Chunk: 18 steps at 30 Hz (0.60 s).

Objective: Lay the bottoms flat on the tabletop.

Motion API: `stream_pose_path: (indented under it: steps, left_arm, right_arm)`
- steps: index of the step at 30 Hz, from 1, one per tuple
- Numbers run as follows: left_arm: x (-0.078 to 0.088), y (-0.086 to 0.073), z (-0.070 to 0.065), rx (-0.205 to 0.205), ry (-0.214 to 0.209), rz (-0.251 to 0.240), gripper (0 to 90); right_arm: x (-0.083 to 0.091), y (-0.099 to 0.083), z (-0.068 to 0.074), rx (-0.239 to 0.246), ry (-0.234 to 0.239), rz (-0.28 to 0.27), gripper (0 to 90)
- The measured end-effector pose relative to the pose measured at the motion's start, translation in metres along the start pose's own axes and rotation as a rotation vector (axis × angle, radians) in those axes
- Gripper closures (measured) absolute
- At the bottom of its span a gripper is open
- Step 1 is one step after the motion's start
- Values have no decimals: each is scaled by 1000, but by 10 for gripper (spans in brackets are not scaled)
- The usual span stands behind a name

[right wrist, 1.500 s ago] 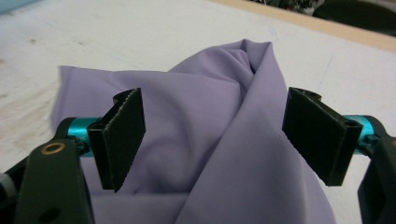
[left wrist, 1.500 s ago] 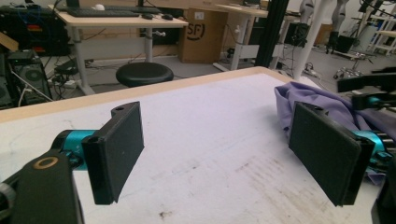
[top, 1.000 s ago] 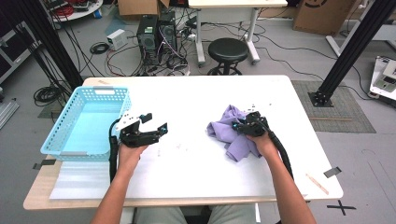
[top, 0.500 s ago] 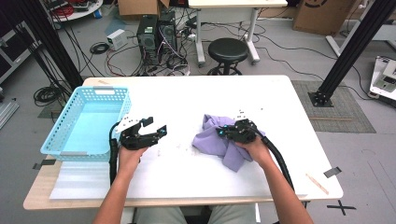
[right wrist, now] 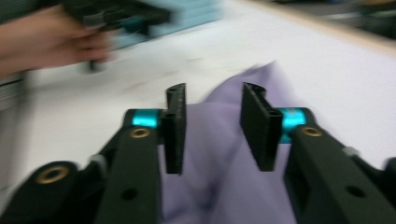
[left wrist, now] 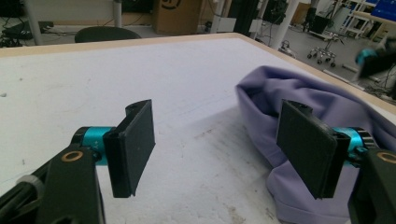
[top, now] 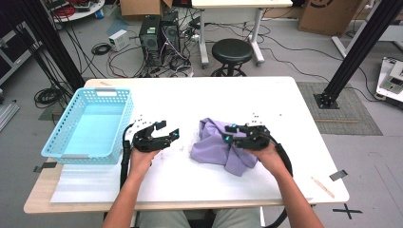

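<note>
A: Since the right gripper (top: 234,133) was pinching the soft purple crumpled cloth (top: 214,145) a sec ago, what's new?

B: Its jaws have just been opening. Now there's a clear gap between the two black pads (right wrist: 175,126), and the cloth lies under and past them, not squeezed. Right gripper view is blurry, but no fold sits tight between the pads, so I'd say it let go.

A: Did the cloth move?

B: Yep. Before, it sat more to the right, bunched under that gripper. Now it's been dragged twd the middle of the white table (top: 285,104) and spread a bit wider. It lies flat-ish on the table, front of the right jaws.

A: And the left gripper (top: 167,130)?

B: Jaws wide apart, nothing in them. They closed just a tiny bit. In the left gripper view the cloth's edge is just beside the right-side pad (left wrist: 306,147), maybe touching, can't tell. Bare table between the pads.

A: So what's it mean?

B: Prob the pull is done and a new grab comes next, maybe w/ both grippers. The light blue plastic basket (top: 88,128) waits behind the left gripper, nothing in it.
</note>
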State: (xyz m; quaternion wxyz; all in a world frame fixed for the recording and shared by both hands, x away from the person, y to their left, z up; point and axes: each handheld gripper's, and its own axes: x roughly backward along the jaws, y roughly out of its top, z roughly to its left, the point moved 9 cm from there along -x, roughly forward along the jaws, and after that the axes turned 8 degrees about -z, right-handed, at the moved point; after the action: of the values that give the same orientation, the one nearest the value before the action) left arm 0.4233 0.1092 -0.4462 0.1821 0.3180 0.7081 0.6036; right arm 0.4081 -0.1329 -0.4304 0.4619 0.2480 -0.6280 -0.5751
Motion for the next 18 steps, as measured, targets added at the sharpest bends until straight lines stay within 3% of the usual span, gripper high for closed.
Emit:
stream_pose_path:
  steps: [3, 5, 7, 9, 10, 11, 12, 13, 14, 18]
  left_arm:
    - [-1, -1, -1, -3, -1, 5, 281]
    - [-1, -1, -1, -3, -1, 9, 281]
    - [-2, -2, -1, -4, -3, 12, 281]
    - [-2, -2, -1, -3, -7, 13, 281]
    - [-2, -3, -1, -2, -7, 14, 281]
    - [-2, -3, -1, -4, -8, 16, 281]
    - [-2, -3, -1, -2, -9, 17, 281]
    - [-1, -2, 0, -6, -8, 18, 281]
    - [-1, -2, 0, -4, -5, 16, 281]
    - [0, -2, 1, 0, 0, 16, 281]
  right_arm:
    - [9, -4, -37, 9, -244, 64, 460]
    - [7, -11, -49, 10, -296, 108, 402]
    - [1, -24, -55, -34, -291, 170, 384]
    - [-9, -37, -54, -78, -241, 219, 394]
    - [-14, -44, -51, -113, -202, 250, 492]
    - [-17, -48, -46, -115, -158, 269, 648]
    - [-18, -49, -42, -101, -132, 276, 689]
    - [-19, -48, -38, -72, -127, 278, 801]
    - [-18, -46, -35, -50, -121, 274, 830]
    - [-14, -35, -22, -12, -83, 222, 848]
